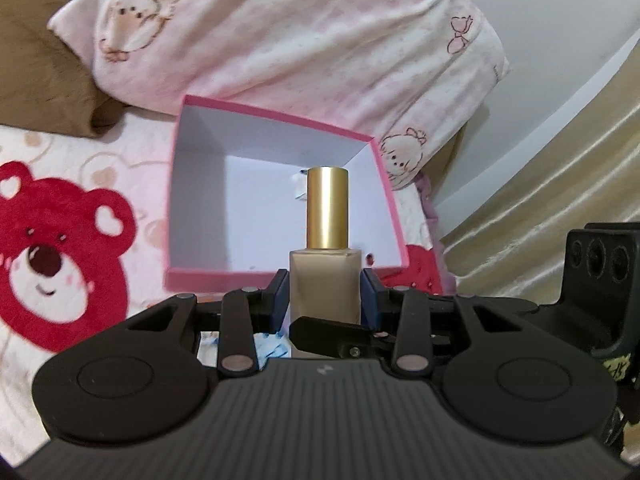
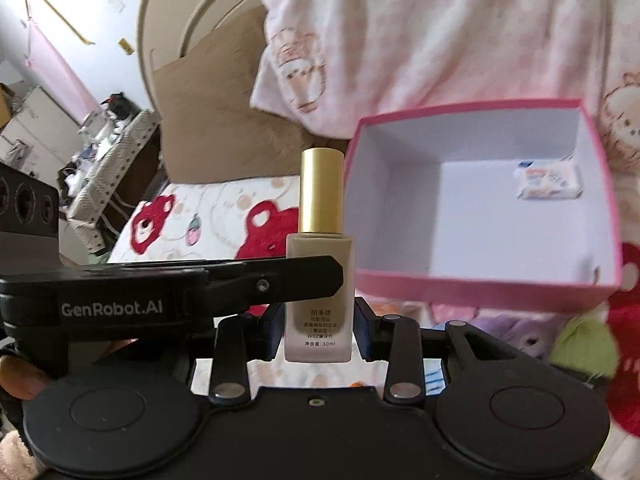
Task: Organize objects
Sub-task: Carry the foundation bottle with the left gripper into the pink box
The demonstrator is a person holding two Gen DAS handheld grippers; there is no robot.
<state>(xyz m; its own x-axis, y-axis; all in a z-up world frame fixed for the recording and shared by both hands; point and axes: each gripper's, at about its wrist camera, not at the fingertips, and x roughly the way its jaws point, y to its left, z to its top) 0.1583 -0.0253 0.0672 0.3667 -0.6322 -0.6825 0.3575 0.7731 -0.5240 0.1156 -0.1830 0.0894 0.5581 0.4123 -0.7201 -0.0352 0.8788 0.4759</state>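
A beige foundation bottle (image 1: pixel 325 284) with a gold cap stands upright, held in the air by both grippers at once. My left gripper (image 1: pixel 325 292) is shut on its body, and a finger of the right gripper crosses in front of the bottle's base. In the right wrist view my right gripper (image 2: pixel 319 328) is shut on the same bottle (image 2: pixel 320 280), with a finger of the left gripper crossing its middle. An open pink box (image 1: pixel 188 276) with a white inside sits just beyond; it shows to the right in the right wrist view (image 2: pixel 480 290) and holds a small white packet (image 2: pixel 550 179).
The box rests on a bed sheet (image 1: pixel 60 240) printed with red bears. A pink cartoon-print pillow (image 1: pixel 280 32) lies behind the box, with a brown cushion (image 1: pixel 44 80) to its left. Soft toys (image 2: pixel 580 344) lie at the lower right.
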